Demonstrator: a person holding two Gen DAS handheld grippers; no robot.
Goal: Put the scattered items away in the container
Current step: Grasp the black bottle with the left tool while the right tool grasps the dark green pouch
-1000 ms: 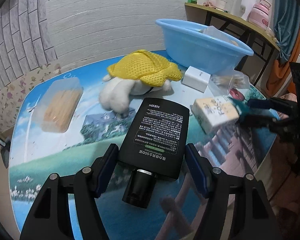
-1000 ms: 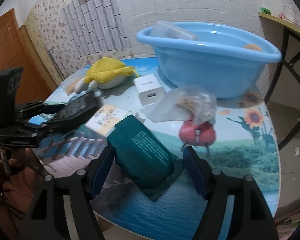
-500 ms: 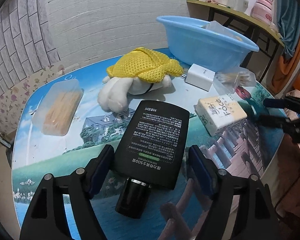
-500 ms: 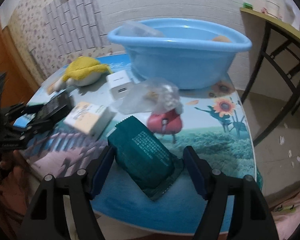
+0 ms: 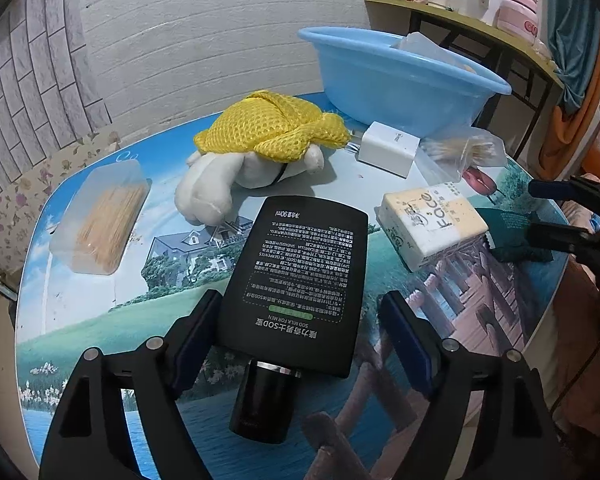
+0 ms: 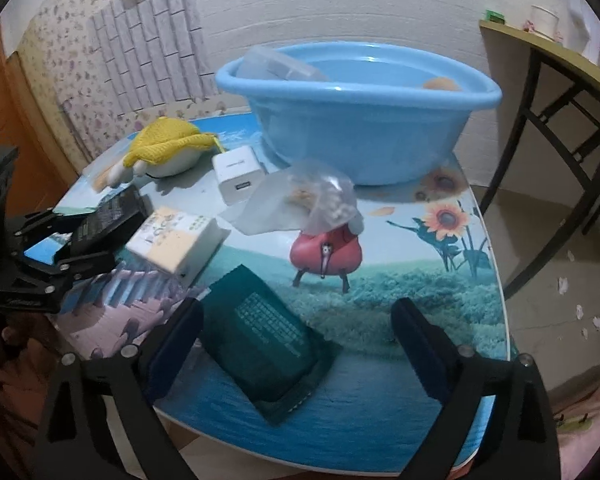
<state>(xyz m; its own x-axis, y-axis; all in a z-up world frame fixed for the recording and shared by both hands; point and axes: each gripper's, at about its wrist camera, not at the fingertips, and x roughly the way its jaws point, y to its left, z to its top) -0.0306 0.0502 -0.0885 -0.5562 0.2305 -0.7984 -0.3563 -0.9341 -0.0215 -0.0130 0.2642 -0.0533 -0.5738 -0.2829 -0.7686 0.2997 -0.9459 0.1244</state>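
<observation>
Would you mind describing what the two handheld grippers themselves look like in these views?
Both match: the left gripper and the right gripper each have two angular matte-black fingers with triangular cut-outs and small silver screw heads, and flat dark-blue pads on the inner faces. Seen from the side in the other view, each shows a blocky black frame. No cables or markings are legible, and no sleeve is clearly visible.

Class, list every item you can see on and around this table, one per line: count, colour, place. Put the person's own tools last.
basin: 1, blue, table's far side
plush toy: 1, white, yellow mesh on top, beside basin
charger: 1, white, before basin
clear bag: 1, near charger
tissue pack: 1, cream
black tube: 1, between left jaws
green pouch: 1, between right jaws
toothpick box: 1, clear
left gripper: open
right gripper: open
</observation>
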